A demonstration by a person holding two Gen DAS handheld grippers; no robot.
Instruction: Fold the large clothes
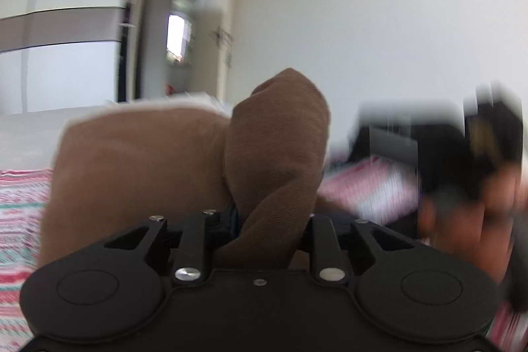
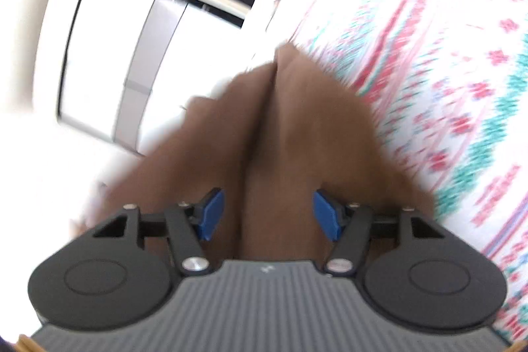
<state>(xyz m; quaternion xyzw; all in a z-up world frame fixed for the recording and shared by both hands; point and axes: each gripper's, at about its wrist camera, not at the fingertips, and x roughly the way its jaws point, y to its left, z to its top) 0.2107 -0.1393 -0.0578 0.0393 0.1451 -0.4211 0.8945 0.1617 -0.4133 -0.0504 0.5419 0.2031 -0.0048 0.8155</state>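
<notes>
Left wrist view: the left gripper (image 1: 264, 220) has its jaws drawn close on a bunched fold of the brown garment (image 1: 165, 160), which rises in a hump toward twelve o'clock and spreads toward nine; the pads are mostly buried in the cloth, so the grip reads as a pinch; the patterned bedcover (image 1: 19, 213) lies at eight o'clock; at three o'clock a blurred hand (image 1: 462, 220) with the other tool shows; a wardrobe (image 1: 66, 22) stands at ten o'clock.

Right wrist view: the right gripper (image 2: 269, 213) has its blue pads (image 2: 211, 213) standing apart, with the brown garment (image 2: 280, 137) lying between them but not squeezed; the cloth runs toward twelve o'clock in two ridges; the bedcover (image 2: 445, 71) fills two to four o'clock.

In my judgement a fold is being laid down, the right side letting go; next the left must release as well, then both must find fresh edges without dragging the laid cloth.
</notes>
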